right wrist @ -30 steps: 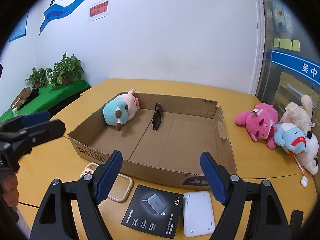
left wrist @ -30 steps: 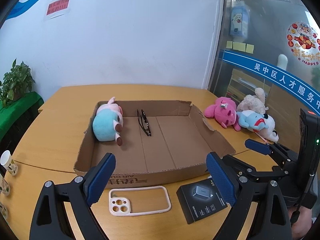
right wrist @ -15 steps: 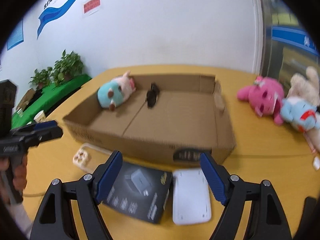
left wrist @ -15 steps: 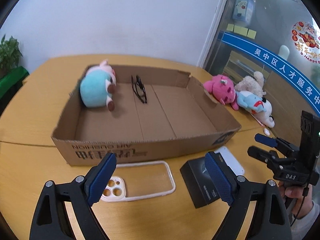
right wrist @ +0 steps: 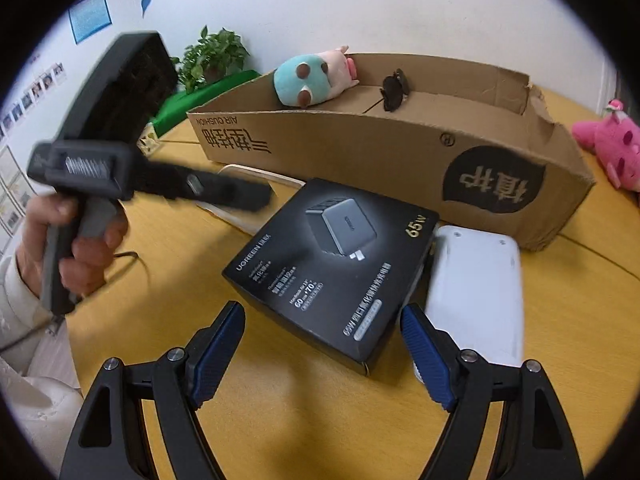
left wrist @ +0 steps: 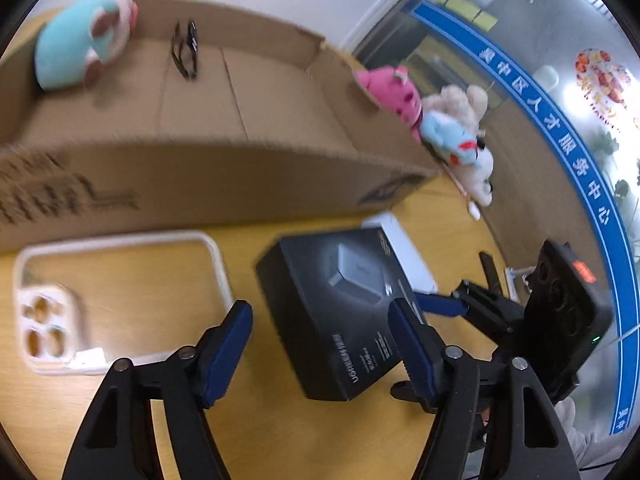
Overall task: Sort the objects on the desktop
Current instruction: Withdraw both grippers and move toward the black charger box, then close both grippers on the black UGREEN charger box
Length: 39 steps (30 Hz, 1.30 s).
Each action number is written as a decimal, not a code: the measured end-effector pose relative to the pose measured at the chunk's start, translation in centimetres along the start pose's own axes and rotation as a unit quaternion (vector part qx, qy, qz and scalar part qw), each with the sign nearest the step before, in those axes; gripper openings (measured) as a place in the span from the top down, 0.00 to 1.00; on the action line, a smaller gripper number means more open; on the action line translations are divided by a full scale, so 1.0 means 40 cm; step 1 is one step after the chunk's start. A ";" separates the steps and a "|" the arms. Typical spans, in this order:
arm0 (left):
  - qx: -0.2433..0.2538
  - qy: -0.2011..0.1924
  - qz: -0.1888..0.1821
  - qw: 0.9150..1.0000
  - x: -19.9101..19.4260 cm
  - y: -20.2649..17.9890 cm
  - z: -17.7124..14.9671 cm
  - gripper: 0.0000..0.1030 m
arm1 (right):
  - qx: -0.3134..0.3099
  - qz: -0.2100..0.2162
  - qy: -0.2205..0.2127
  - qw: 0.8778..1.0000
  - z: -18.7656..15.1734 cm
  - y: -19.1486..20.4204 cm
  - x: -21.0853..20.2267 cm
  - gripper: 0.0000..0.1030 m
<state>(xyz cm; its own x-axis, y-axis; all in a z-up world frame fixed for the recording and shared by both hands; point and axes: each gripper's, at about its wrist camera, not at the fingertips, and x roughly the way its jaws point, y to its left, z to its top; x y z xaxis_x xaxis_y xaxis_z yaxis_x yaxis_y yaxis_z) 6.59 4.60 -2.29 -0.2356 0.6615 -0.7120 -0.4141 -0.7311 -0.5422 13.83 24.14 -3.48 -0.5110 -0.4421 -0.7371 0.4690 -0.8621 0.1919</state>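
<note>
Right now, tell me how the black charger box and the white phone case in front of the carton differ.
The charger box is a solid black block with printed text; the phone case is a thin white frame through which the table shows. The charger box sits between the left gripper fingers; the phone case lies off to its left. Both rest flat on the table outside the carton.

Charger box (right wrist: 332,256) hemmed by cardboard tray (right wrist: 360,152), white device (right wrist: 476,280), seemingly phone case (left wrist: 120,292); bare table (right wrist: 160,280) nearside.

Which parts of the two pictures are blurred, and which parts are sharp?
Left wrist view: the carton and phone case are smeared by motion, the left tool is sharp. Right wrist view: the charger box is sharp, the left tool is blurred.
</note>
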 end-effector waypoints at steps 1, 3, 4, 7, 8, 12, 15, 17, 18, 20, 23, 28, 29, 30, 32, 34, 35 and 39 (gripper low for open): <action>-0.003 0.010 -0.003 1.000 0.019 -0.003 -0.006 0.40 | -0.004 0.004 -0.004 1.000 0.001 0.002 0.004 0.22; -0.005 0.012 0.013 1.000 0.036 -0.007 -0.018 0.40 | -0.020 0.005 -0.008 1.000 0.000 0.009 0.008 0.20; -0.010 0.006 0.011 1.000 0.035 -0.005 -0.021 0.40 | -0.024 0.003 -0.009 1.000 0.002 0.008 0.011 0.19; -0.024 0.002 0.012 1.000 0.019 0.001 -0.039 0.43 | -0.023 0.030 -0.013 0.999 -0.002 -0.003 0.005 0.19; -0.027 0.003 0.013 1.000 0.013 0.002 -0.047 0.43 | -0.023 0.047 -0.011 0.999 0.000 -0.008 0.001 0.19; -0.028 0.013 0.021 0.999 -0.020 -0.004 -0.092 0.43 | -0.054 0.092 0.011 0.994 -0.043 0.034 -0.022 0.19; -0.046 0.001 0.039 0.998 -0.046 0.005 -0.109 0.42 | -0.075 0.080 0.010 0.994 -0.072 0.053 -0.040 0.19; -0.055 -0.002 0.035 0.998 -0.050 0.018 -0.108 0.42 | -0.073 0.063 0.013 0.995 -0.074 0.045 -0.033 0.19; -0.060 0.001 0.026 0.998 -0.042 0.023 -0.104 0.42 | -0.073 0.054 0.017 0.996 -0.073 0.042 -0.024 0.19; -0.054 0.006 0.011 0.998 -0.029 0.023 -0.094 0.42 | -0.078 0.035 0.025 0.996 -0.068 0.045 0.000 0.21; -0.062 0.001 0.002 0.998 -0.023 0.032 -0.088 0.43 | -0.085 0.022 0.024 0.996 -0.059 0.057 0.026 0.28; -0.058 -0.019 0.019 0.998 -0.069 0.020 -0.083 0.51 | -0.070 0.014 -0.008 0.997 -0.048 0.068 0.000 0.36; -0.053 -0.027 0.022 0.998 -0.084 0.011 -0.079 0.51 | -0.072 0.011 -0.014 0.997 -0.043 0.074 -0.008 0.36; -0.049 -0.038 0.023 0.998 -0.105 0.001 -0.073 0.51 | -0.079 0.005 -0.022 0.997 -0.033 0.084 -0.024 0.36; -0.039 -0.064 0.023 0.997 -0.154 -0.019 -0.053 0.51 | -0.086 0.000 -0.039 0.995 -0.006 0.094 -0.051 0.36; -0.017 -0.095 0.027 0.995 -0.204 -0.049 -0.024 0.51 | -0.096 -0.006 -0.065 0.993 0.037 0.103 -0.091 0.36; -0.005 -0.110 0.031 0.993 -0.230 -0.067 -0.005 0.51 | -0.102 -0.011 -0.076 0.992 0.058 0.107 -0.108 0.36; 0.048 -0.174 0.040 0.983 -0.338 -0.141 0.090 0.51 | -0.134 -0.036 -0.121 0.983 0.167 0.116 -0.186 0.36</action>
<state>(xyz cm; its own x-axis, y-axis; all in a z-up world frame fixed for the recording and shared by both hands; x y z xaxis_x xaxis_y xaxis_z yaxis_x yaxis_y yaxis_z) 8.94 0.37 11.97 -0.5495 0.6321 -0.5463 -0.4593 -0.7748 -0.4345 15.01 21.77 7.21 -0.6914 -0.4568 -0.5598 0.5817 -0.8114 -0.0564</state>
